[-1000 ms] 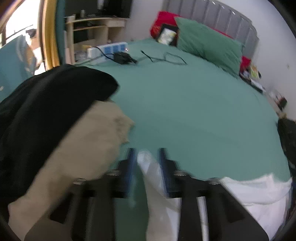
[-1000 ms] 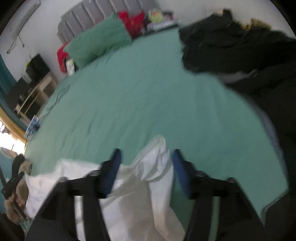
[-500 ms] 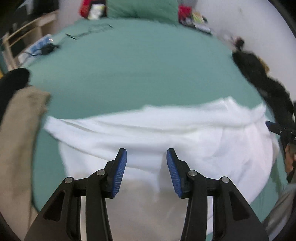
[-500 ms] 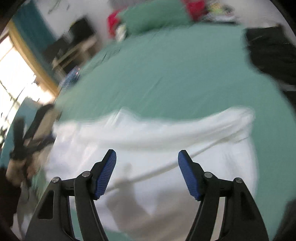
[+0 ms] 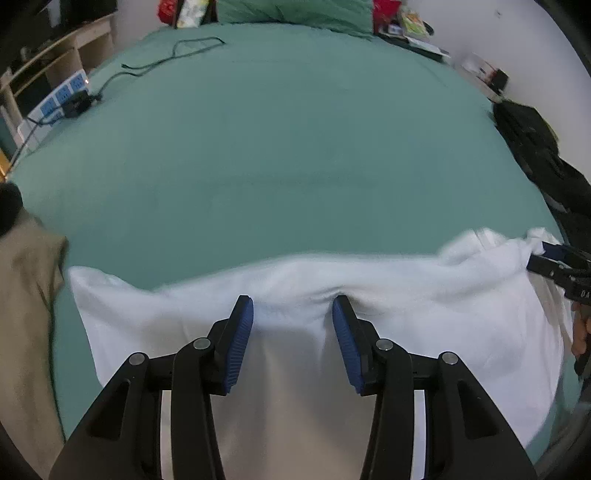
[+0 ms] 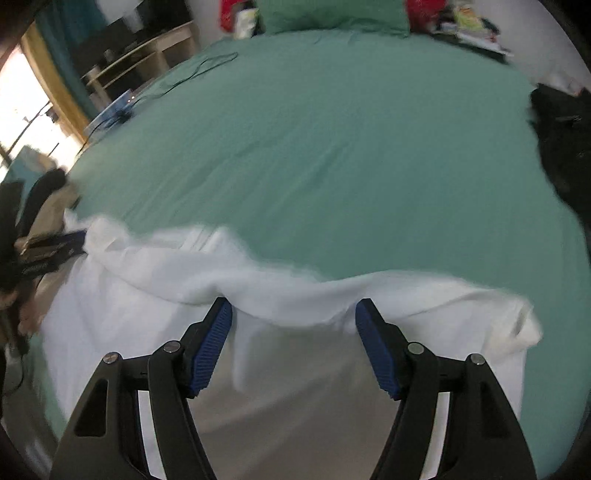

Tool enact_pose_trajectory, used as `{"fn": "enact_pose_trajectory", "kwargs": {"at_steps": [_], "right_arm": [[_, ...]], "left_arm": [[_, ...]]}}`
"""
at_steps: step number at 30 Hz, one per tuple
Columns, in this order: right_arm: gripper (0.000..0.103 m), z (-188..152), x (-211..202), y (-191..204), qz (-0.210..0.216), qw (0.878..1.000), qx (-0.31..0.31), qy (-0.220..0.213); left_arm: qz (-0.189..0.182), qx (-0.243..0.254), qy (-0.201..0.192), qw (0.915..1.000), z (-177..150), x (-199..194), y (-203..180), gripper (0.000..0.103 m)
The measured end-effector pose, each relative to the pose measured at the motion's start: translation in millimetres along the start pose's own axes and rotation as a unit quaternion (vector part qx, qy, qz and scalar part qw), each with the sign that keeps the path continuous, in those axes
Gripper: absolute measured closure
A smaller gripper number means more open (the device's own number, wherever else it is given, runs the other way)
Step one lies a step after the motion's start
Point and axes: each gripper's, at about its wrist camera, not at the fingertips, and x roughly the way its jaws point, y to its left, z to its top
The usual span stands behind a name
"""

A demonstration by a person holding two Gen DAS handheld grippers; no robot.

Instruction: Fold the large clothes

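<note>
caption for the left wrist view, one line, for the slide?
Left gripper, jaws open, above a white garment spread on the green bedsheet; beige garment at left.

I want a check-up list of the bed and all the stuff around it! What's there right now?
Surface: green bed sheet, mostly smooth.
Job's things: white garment spread across the near edge, rumpled along its far edge.
Clutter: beige clothing at left; black clothes at right.
Grippers: left tool open over the garment; right tool open over it.
Cables: black cable and power strip at far left.
Surroundings: green pillow, wooden shelf.
</note>
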Motion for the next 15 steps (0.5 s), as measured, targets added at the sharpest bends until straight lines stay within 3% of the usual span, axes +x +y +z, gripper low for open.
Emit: {"fn": "enact_pose_trajectory", "kwargs": {"at_steps": [4,8,11,15], "right_arm": [[0.033,14,-10,-18,-0.015,0.997,0.041,-0.067],[0.033,4,-25,-33,-0.040,0.993,0.060,-0.089],[0.033,-7,-41,-37,-0.052,0.991,0.068,-0.100],[0.033,-41,-64,-55,-0.083,0.986,0.088,-0.111]], "left_arm": [[0.037,-0.020,-0.029,0.9987,22,6,15,0.056],[0.056,-0.050,-0.052,0.9958,28,-4,35,0.056],[0.061,-0.064,-0.068,0.9937,17,-22,53,0.056],[0.077,-0.078,-0.067,0.9917,-20,-46,75,0.056]]}}
